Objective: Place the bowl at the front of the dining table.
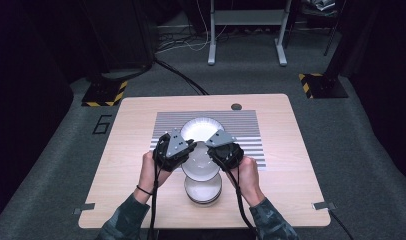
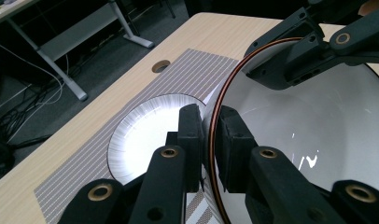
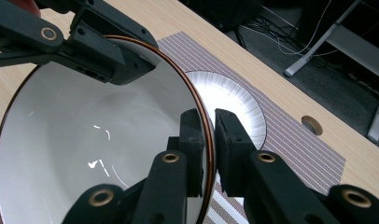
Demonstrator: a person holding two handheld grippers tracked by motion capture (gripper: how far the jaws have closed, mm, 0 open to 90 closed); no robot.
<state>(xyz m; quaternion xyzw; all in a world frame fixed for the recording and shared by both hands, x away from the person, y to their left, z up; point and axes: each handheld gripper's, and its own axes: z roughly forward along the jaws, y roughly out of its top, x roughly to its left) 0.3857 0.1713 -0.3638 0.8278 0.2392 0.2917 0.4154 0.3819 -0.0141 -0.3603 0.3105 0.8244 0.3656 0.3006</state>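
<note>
I hold a white bowl with a brown rim (image 1: 201, 164) between both grippers, lifted above a stack of similar bowls (image 1: 203, 194) near the table's front edge. My left gripper (image 1: 190, 151) is shut on the bowl's left rim; in the left gripper view its jaws (image 2: 210, 126) pinch the rim of the bowl (image 2: 309, 135). My right gripper (image 1: 212, 151) is shut on the opposite rim, its jaws (image 3: 210, 128) clamping the bowl wall (image 3: 85, 140). A white ribbed plate (image 1: 201, 128) (image 2: 141, 135) (image 3: 229, 93) lies on the striped placemat (image 1: 246, 125) just beyond the bowl.
The placemat (image 2: 197, 74) (image 3: 290, 135) covers the middle of the wooden table (image 1: 131, 145). A round cable hole (image 1: 236, 106) sits near the far edge. Dark floor, cables and a desk frame (image 1: 246, 30) lie beyond the table.
</note>
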